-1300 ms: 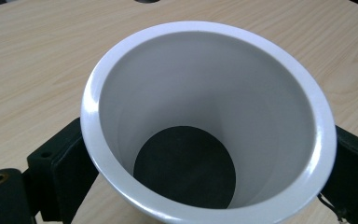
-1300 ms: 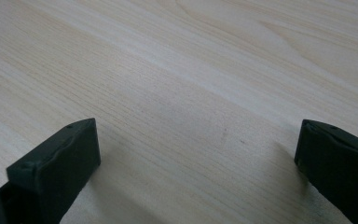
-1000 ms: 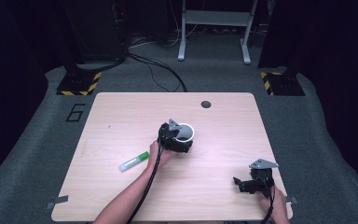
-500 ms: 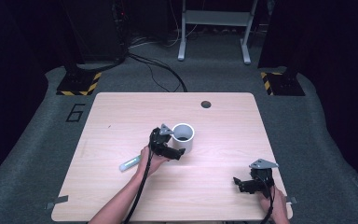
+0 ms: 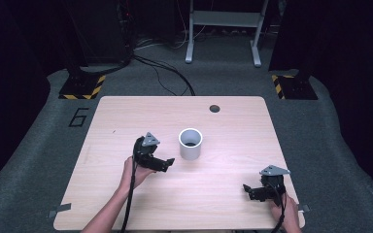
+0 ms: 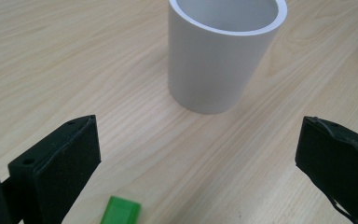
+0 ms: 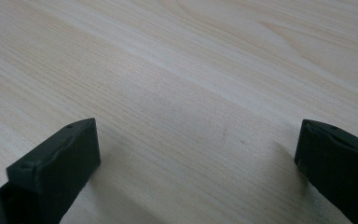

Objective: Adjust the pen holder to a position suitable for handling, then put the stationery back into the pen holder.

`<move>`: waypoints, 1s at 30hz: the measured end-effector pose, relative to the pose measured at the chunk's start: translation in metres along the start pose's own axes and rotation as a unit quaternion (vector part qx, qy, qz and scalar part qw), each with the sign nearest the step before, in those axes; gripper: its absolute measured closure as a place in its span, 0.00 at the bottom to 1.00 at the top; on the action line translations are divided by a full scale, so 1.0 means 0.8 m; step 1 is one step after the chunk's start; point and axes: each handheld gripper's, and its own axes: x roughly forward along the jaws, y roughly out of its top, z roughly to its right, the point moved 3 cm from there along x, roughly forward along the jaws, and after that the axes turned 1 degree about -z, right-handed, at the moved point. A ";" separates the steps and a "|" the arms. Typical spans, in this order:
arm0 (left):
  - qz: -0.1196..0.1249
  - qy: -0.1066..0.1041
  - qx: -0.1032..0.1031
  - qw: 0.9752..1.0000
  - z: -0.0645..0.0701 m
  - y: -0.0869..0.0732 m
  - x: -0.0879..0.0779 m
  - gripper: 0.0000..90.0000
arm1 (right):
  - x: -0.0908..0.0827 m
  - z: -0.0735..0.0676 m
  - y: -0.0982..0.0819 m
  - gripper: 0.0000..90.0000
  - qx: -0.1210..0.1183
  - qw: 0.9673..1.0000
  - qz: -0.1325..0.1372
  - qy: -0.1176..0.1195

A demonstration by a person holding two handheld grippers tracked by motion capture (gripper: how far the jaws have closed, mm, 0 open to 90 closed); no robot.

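The cup [image 5: 190, 143] stands mid-table [image 5: 126, 116], with the marker [image 6: 119, 212] lying to its left.

floor: grey carpet [image 5: 39, 145] | table: light wood [image 5: 233, 116] | rear: white frame legs [image 5: 223, 29], dark surroundings

dark lab: hazard-striped stand bases [image 5: 81, 90]

A light wooden table [image 5: 126, 116] with rounded corners stands on grey carpet. A small dark round hole [image 5: 214, 108] sits near its far edge, right of the middle. A white cylindrical cup [image 5: 190, 143] stands upright near the centre, open end up. In the left gripper view, a green marker [image 6: 120, 212] lies on the wood just in front of the cup.
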 end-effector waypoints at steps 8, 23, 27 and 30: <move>-0.012 0.016 -0.004 1.000 -0.028 -0.015 -0.027 0.00 | 0.000 0.001 0.000 0.00 -0.004 1.000 0.002 -0.001; -0.089 0.004 0.023 0.996 -0.056 -0.033 -0.040 0.00 | 0.000 0.001 0.000 0.00 -0.003 1.000 0.001 0.000; -0.109 0.000 0.023 0.994 -0.062 -0.037 -0.035 0.00 | 0.000 0.001 0.000 0.00 -0.004 1.000 0.002 0.000; -0.123 -0.004 0.023 0.992 -0.066 -0.041 -0.029 0.02 | 0.000 0.001 0.000 0.00 -0.005 1.000 0.002 -0.001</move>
